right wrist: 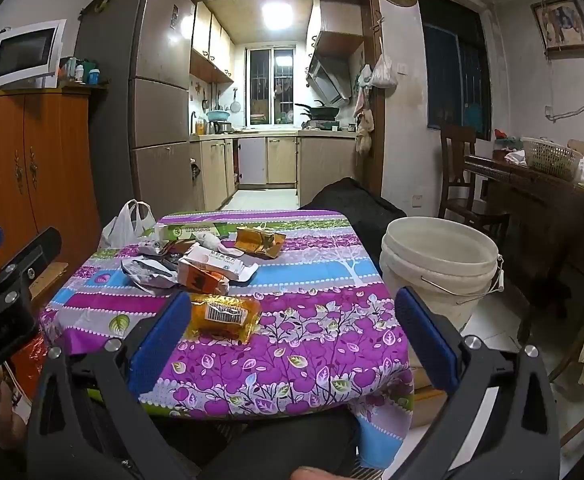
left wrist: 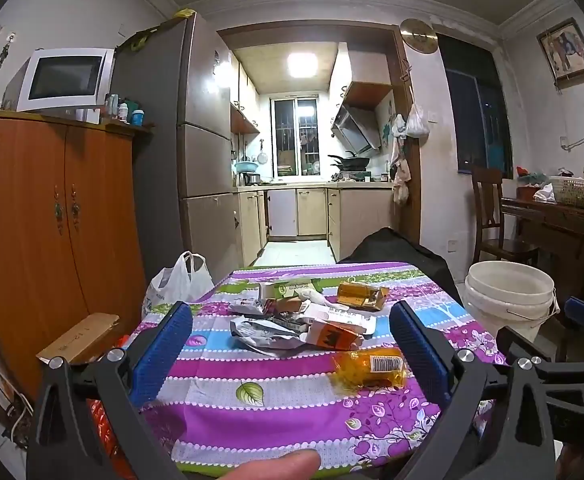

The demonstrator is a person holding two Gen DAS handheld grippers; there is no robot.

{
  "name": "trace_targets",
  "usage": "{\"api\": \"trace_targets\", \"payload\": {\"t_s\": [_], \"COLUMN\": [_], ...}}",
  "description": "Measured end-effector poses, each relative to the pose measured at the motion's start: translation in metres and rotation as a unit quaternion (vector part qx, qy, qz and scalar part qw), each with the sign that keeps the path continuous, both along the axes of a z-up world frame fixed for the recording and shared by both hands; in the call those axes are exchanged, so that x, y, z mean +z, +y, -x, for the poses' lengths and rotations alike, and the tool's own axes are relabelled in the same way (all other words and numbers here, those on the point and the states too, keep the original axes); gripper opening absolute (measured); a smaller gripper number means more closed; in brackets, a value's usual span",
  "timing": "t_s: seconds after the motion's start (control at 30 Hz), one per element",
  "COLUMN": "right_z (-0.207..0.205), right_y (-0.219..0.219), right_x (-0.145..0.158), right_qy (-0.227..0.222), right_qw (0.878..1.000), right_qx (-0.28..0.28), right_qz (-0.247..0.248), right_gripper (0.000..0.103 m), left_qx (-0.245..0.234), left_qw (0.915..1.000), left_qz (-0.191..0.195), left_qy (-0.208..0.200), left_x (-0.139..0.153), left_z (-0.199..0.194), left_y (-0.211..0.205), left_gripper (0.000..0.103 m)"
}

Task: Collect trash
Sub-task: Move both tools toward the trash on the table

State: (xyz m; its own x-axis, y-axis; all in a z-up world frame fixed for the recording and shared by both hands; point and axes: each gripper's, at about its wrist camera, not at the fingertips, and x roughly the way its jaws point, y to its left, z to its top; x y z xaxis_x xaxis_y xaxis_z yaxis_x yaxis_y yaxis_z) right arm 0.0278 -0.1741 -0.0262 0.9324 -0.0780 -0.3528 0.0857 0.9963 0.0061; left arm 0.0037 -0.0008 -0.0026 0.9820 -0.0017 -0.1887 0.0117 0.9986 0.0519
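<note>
Orange wrapper [right wrist: 223, 317] lies just beside right claw [right wrist: 292, 334], spread wide.

Both wrist views near the table [left wrist: 251, 420] edge, facing the kitchen, sharing table and bucket [right wrist: 440, 264]

Trash pile [right wrist: 207, 264] on table [right wrist: 312, 320] — bucket [right wrist: 440, 264] right (on floor)

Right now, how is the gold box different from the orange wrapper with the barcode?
The gold box lies far back on the table; the orange wrapper lies nearest, beside the right tool. The gold box looks opaque and metallic; the orange wrapper looks see-through and bears a barcode label. Both are crumpled trash.
</note>
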Motion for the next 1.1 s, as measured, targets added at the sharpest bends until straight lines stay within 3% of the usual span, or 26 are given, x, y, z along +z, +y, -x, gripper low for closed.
{"api": "trace_targets", "payload": {"t_s": [0.23, 0.53, 0.7, 0.93, 1.03, 1.1], "right_z": [-0.005, -0.010, -0.011, -0.024, -0.045, -0.057], "right_y": [-0.001, -0.023, -0.022, -0.025, -0.026, -0.025], "right_x": [-0.006, -0.009, -0.014, -0.012, -0.007, -0.004], "right_qy": [0.013, 0.015, -0.009, -0.007, 0.003, 0.005], "right_qw": [0.999, 0.994, 0.996, 0.992, 0.990, 0.989], "right_qx": [0.013, 0.016, 0.024, 0.039, 0.030, 0.019], "right_qz": [-0.027, -0.111, -0.089, -0.122, -0.140, -0.149], "right_gripper": [0.098, 0.098, 0.098, 0.098, 0.098, 0.098], "left_qx": [-0.002, -0.008, -0.014, -0.051, -0.033, 0.000], "left_qw": [1.0000, 0.9999, 0.9997, 0.9955, 0.9950, 0.9971], "left_qz": [-0.001, -0.002, -0.006, -0.003, -0.019, -0.008], "left_qy": [-0.001, 0.015, 0.020, 0.080, 0.092, 0.076], "left_x": [-0.002, -0.005, -0.009, -0.025, -0.026, -0.021], "left_z": [0.000, -0.003, -0.006, -0.030, -0.050, -0.072], "left_y": [0.000, -0.003, -0.004, -0.006, 0.005, 0.033], "left_gripper": [0.098, 0.098, 0.098, 0.098, 0.098, 0.098]}}
